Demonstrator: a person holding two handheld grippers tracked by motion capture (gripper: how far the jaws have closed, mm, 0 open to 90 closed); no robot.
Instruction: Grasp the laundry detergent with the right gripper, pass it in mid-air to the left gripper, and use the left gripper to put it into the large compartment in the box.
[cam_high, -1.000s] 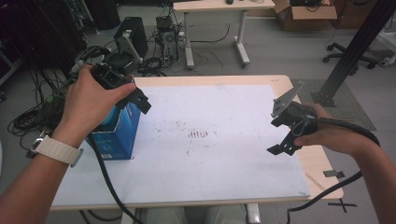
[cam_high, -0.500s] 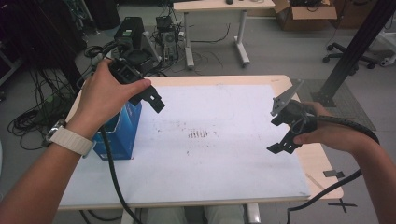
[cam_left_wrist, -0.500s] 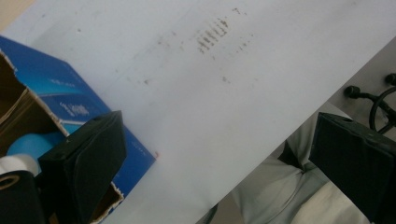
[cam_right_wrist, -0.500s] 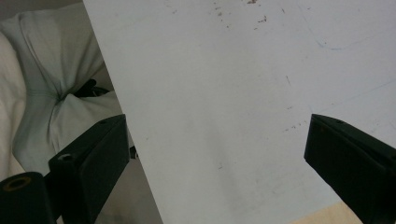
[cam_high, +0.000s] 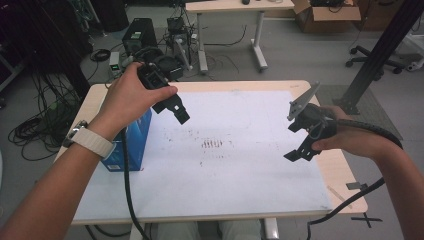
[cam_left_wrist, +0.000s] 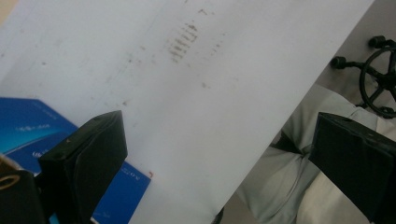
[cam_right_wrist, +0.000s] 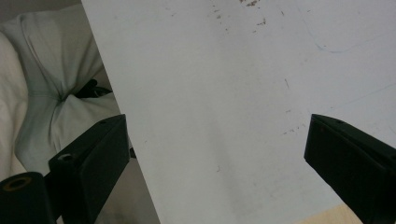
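Blue cardboard box (cam_high: 131, 145) stands upright at the left edge of the white-topped table (cam_high: 240, 190). Left gripper (cam_high: 175, 109) hovers just above-right of the box, right gripper (cam_high: 300, 135) well apart; both jaws spread, empty. Probable step: approach. Next move calls for lowering onto the box.

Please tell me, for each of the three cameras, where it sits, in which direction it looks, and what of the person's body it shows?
High view: above the person's side, looking forward and down on the table; both forearms, left claw, right claw.
Left gripper view: on the left claw, looking down at the sheet and box; open jaws, trousers.
Right gripper view: on the right claw, looking down at the sheet; open jaws, trousers.
All share the stained sheet.
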